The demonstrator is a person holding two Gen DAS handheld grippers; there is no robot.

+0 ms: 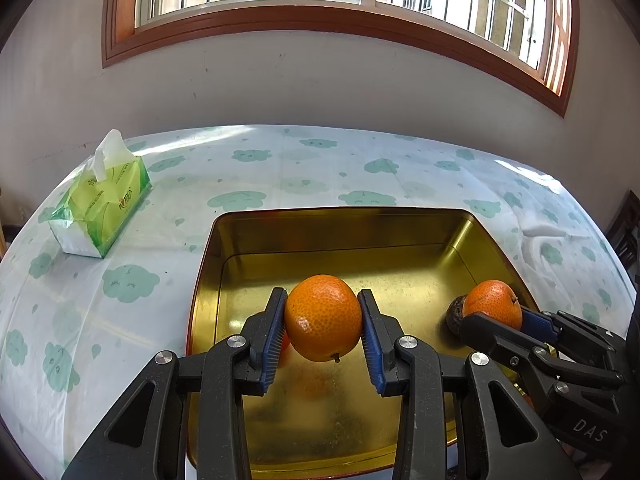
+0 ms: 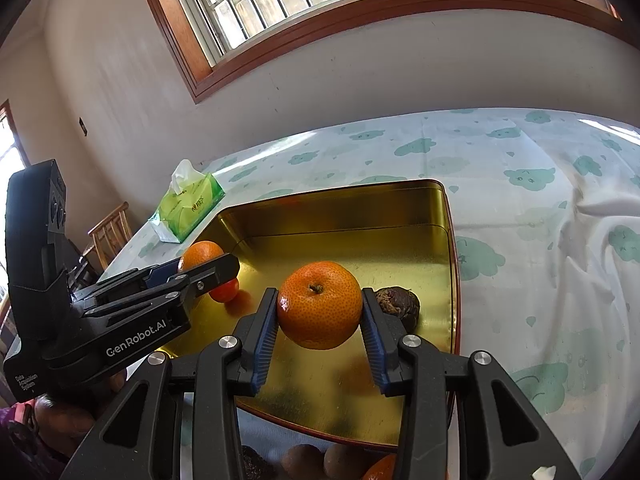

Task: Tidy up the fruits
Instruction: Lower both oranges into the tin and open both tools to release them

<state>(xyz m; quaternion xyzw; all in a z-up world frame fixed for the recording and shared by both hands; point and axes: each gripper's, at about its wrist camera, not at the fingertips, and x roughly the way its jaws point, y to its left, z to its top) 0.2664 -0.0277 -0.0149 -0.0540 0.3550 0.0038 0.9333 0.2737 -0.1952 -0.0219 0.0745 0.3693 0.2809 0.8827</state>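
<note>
Oranges, round and pebbly (image 1: 323, 317) (image 2: 319, 305), sit clamped in both grippers (image 1: 323, 330) (image 2: 319, 326) over the gold metal tin (image 1: 340, 216) — lower gently, release toward twelve o'clock, clear of the dark wrinkled fruit (image 2: 399, 305).

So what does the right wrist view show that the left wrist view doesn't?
Only the right wrist view shows a small orange on the tin floor under the left gripper, more fruit in front of the tin, and a wooden chair. Only the left wrist view shows the tin's left rim. Both show each gripper holding an orange over the gold tin, the dark fruit and the tissue pack.
</note>
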